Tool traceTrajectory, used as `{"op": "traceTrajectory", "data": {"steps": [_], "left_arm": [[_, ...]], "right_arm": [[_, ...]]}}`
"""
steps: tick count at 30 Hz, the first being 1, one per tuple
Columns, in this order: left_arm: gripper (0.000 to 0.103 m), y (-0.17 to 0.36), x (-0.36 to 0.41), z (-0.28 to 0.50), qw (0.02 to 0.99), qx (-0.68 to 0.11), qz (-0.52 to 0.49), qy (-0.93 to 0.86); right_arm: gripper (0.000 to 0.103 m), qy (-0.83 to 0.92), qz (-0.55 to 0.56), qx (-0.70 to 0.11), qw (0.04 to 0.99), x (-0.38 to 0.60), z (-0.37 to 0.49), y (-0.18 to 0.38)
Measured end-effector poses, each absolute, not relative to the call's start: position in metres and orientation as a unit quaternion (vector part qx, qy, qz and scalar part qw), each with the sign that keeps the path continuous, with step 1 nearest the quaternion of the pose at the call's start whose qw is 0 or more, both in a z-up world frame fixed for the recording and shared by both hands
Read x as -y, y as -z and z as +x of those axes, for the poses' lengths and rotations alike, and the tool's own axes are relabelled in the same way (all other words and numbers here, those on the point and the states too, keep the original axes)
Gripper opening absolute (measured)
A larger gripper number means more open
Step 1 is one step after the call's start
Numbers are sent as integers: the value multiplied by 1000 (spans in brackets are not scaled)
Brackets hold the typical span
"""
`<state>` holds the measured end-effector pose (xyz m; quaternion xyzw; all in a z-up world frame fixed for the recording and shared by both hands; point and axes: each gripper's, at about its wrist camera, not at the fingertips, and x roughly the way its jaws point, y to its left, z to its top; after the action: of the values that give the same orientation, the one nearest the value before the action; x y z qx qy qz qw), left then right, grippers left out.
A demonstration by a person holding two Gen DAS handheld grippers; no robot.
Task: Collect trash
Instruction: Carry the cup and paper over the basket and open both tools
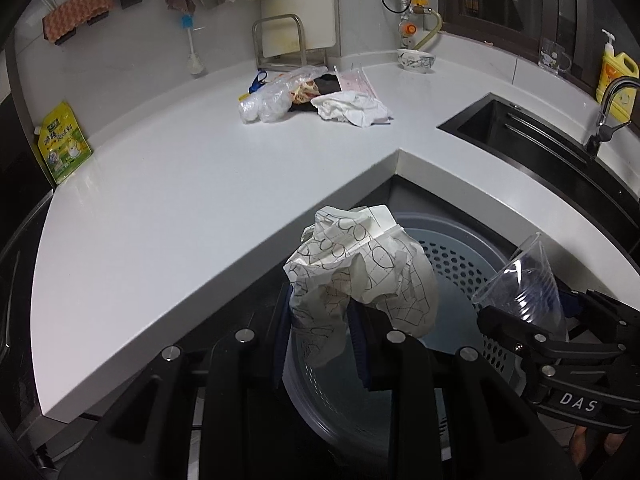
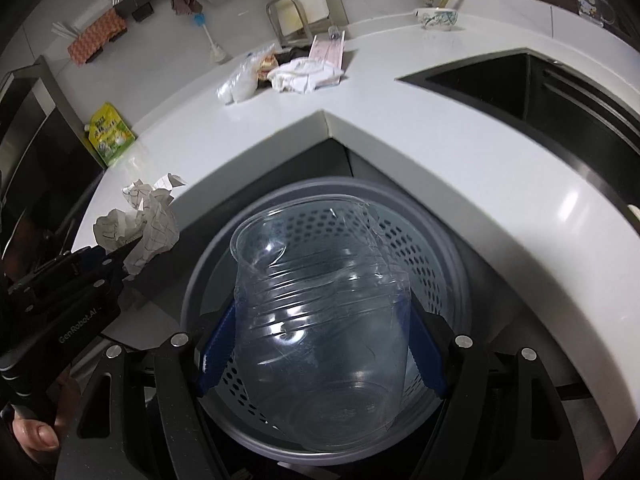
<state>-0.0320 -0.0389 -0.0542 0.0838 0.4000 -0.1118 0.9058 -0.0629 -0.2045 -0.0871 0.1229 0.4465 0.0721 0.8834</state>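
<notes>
My left gripper (image 1: 320, 320) is shut on a crumpled sheet of patterned paper (image 1: 360, 268) and holds it over the rim of a grey perforated bin (image 1: 452, 256) below the counter corner. My right gripper (image 2: 320, 344) is shut on a squashed clear plastic cup (image 2: 320, 312) and holds it right above the bin (image 2: 432, 248). The cup also shows in the left wrist view (image 1: 520, 284), and the paper shows in the right wrist view (image 2: 140, 224). A pile of trash (image 1: 316, 98) lies far back on the white counter (image 1: 180, 200): clear plastic bags, white paper, a pink sheet.
A black sink (image 1: 532, 132) with a tap (image 1: 608, 112) is set in the counter on the right. A yellow-green pouch (image 1: 64, 142) leans at the left wall. A bowl (image 1: 416, 60), a rack (image 1: 280, 44) and a yellow soap bottle (image 1: 616, 76) stand at the back.
</notes>
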Motion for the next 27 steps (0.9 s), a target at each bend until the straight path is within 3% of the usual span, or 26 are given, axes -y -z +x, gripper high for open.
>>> {"op": "traceTrajectory", "data": {"steps": [27], "left_arm": [[29, 91, 45, -17, 882, -450, 80, 111]], "right_arm": [[73, -69, 122, -488, 862, 200, -41, 124]]}}
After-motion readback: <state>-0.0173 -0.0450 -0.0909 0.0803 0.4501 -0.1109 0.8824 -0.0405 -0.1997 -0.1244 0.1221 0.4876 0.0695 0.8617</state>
